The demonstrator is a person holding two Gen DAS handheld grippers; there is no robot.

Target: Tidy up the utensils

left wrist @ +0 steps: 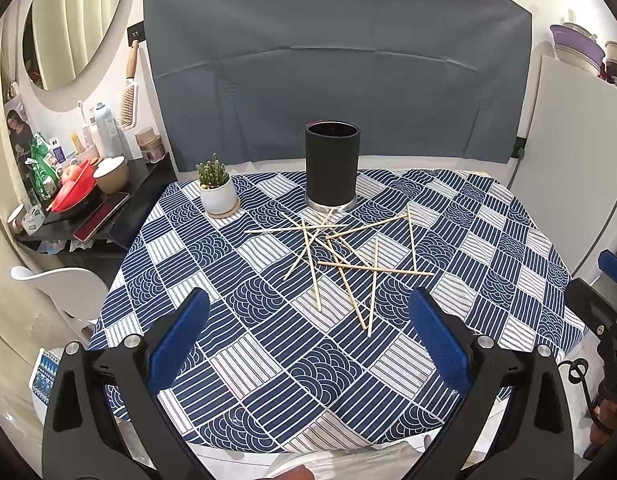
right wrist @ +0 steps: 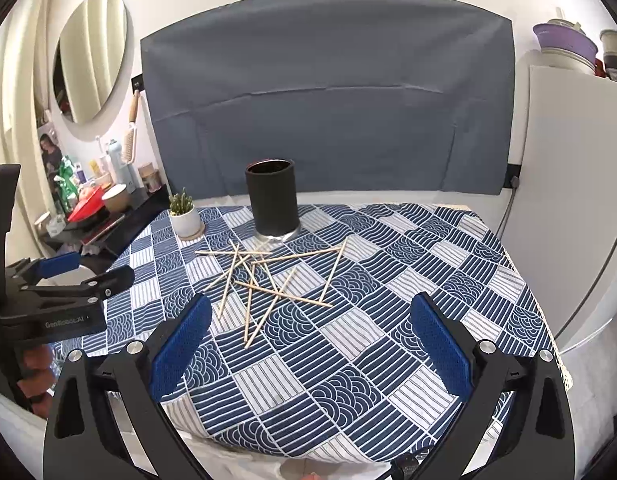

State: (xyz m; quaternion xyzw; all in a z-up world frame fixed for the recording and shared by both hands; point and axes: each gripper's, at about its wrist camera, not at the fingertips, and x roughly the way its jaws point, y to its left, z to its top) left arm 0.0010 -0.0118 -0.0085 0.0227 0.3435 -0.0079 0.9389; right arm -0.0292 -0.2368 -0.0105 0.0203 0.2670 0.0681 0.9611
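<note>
Tabletop [left wrist: 508, 240] under a blue-and-white patterned cloth, grey fabric panel behind. Left gripper [left wrist: 308, 316] hovers over the near edge, fingers spread wide, nothing between them. Right gripper [right wrist: 310, 316] likewise wide apart and empty. Ahead of both, loose wooden sticks [left wrist: 340, 256], probably chopsticks, lie crisscrossed in a pile on the cloth. Just beyond the pile stands a black cylindrical holder [left wrist: 331, 166], upright. Left of the holder, a small potted cactus [left wrist: 216, 188].
</note>
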